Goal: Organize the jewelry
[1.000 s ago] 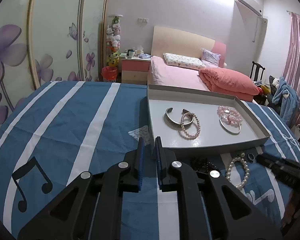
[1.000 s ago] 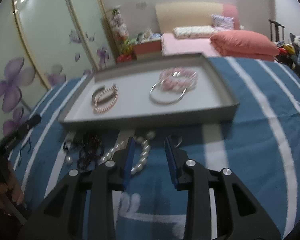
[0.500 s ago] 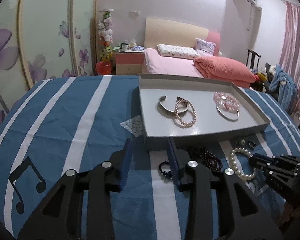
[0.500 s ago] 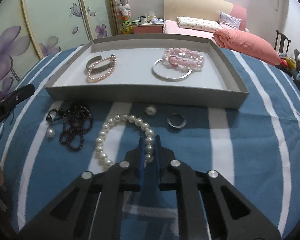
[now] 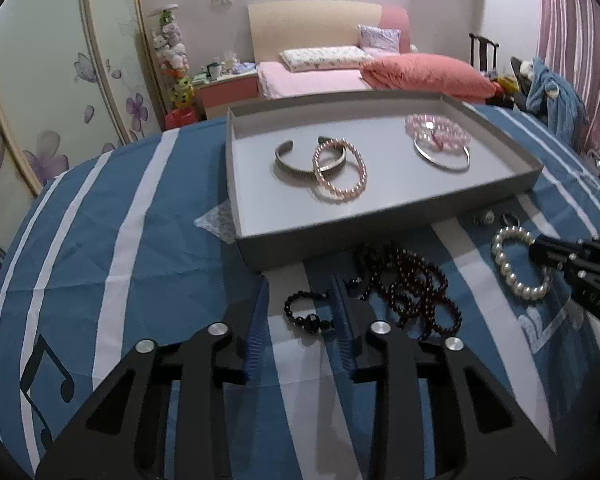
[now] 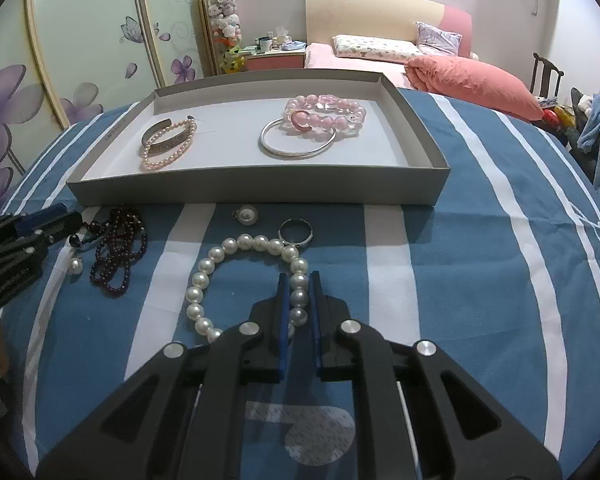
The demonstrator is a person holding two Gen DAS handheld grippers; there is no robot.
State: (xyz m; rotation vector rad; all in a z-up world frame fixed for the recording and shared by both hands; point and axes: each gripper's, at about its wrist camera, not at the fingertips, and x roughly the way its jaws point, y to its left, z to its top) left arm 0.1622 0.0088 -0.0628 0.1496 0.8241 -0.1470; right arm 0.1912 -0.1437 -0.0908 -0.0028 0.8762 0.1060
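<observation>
Nearest in the right wrist view, right gripper (image 6: 299,300) clamped on the near right stretch of a white pearl bracelet (image 6: 204,276), blue pads pressed to either side of the beads, the rest of the loop lying flat on a blue-and-white striped cloth (image 6: 440,280). Just beyond the pearls, a small silver ring (image 6: 295,233) and, to its left, a single round pearl charm (image 6: 247,215), both on the cloth in front of the tray. Further left, a dark red bead strand (image 6: 118,256) heaped on the cloth, with a loose white pearl (image 6: 75,266) just beside its near left edge.

Nearest in the left wrist view, left gripper (image 5: 302,308) partly open and closing, jaws straddling a small black bead bracelet (image 5: 306,314) that lies on the cloth; pads not seen pressing on it. Same gripper at the left edge of the right view, tips just beside the dark red strand.

Beyond all this, a shallow grey tray (image 6: 260,190) on the cloth. Inside, at the left, a silver cuff (image 6: 168,140) overlapped by a pink pearl bracelet (image 6: 162,158); at the right, a thin silver bangle (image 6: 296,148) touching a pink bead bracelet (image 6: 324,114) at its far side.

Farthest back, a pink bed (image 6: 360,60) with an orange-red quilt (image 6: 472,80), and sliding doors (image 6: 80,40) printed with purple flowers at the left.
</observation>
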